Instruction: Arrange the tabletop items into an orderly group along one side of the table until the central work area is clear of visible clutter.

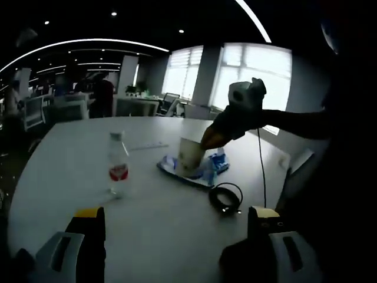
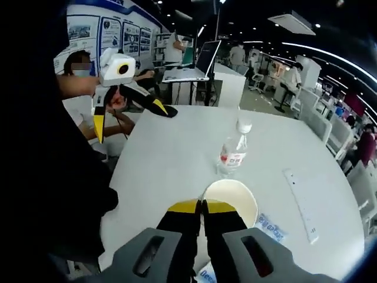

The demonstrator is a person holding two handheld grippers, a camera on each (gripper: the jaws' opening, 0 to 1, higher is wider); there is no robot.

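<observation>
On the white desk (image 1: 70,171), item by item:

1. Paper cup (image 1: 189,158), cream, upright, standing on or just beside a blue packet (image 1: 215,166) near the desk's far right portion in the left gripper view. My right tool (image 2: 202,206) has its yellow-tipped jaws pressed together at the cup's near rim; I judge they pinch the cup wall, though the contact itself is partly hidden. From the left gripper view the same tool (image 1: 213,139) shows at the cup's top edge.

2. Water bottle (image 1: 118,164), clear, red label, white cap, upright, well apart from the cup toward the desk's middle.

3. Black coiled strap or cable (image 1: 225,197), lying flat just beside the blue packet, nearer me.

4. Long white strip, perhaps a ruler or power bar (image 2: 300,204), flat on the desk, apart from the cup.

5. My left tool (image 1: 177,227), jaws standing wide, holding nothing, hovering above bare desk short of the bottle.

Step in hand, as I judge it: relocating the cup toward one edge. Bottle, coil, strip and packet are still scattered, so the grouping is at an early stage.

Next move calls for: lifting the cup level without crushing its thin wall, setting it at the chosen side, then bringing my wide left tool around the bottle's body.
</observation>
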